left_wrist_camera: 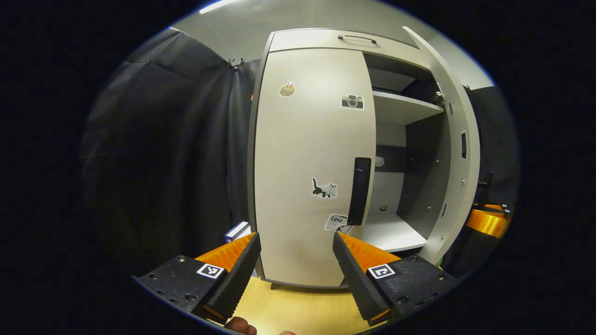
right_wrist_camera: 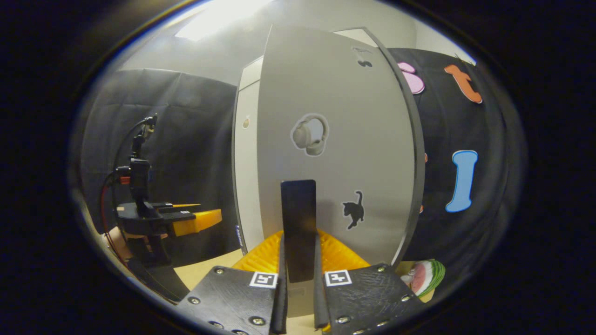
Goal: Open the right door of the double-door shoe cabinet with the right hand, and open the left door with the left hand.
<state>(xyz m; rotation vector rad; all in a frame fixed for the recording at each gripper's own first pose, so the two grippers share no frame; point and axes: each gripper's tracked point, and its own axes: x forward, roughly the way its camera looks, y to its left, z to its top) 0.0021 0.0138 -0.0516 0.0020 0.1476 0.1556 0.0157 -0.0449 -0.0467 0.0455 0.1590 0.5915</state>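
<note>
The pale shoe cabinet (left_wrist_camera: 321, 39) stands in front of me. Its left door (left_wrist_camera: 307, 153), closed and covered with stickers, has a black vertical handle (left_wrist_camera: 359, 190) at its right edge. My left gripper (left_wrist_camera: 296, 246) is open a short way before that door, low down and left of the handle, touching nothing. The right door (left_wrist_camera: 458, 149) is swung wide open. In the right gripper view this door (right_wrist_camera: 344, 139) faces me, and my right gripper (right_wrist_camera: 299, 239) is shut on its black handle (right_wrist_camera: 299, 209). The left gripper (right_wrist_camera: 186, 221) also shows farther off to the left there.
Inside the open half are an upper shelf (left_wrist_camera: 405, 107) and a bottom board (left_wrist_camera: 391, 230). A dark bar handle (left_wrist_camera: 357, 37) sits on the top panel. The cabinet stands on a wooden surface (left_wrist_camera: 298, 307). A blue and white box (left_wrist_camera: 237, 231) lies by its left side, and a watermelon-patterned thing (right_wrist_camera: 426, 277) beyond the open door.
</note>
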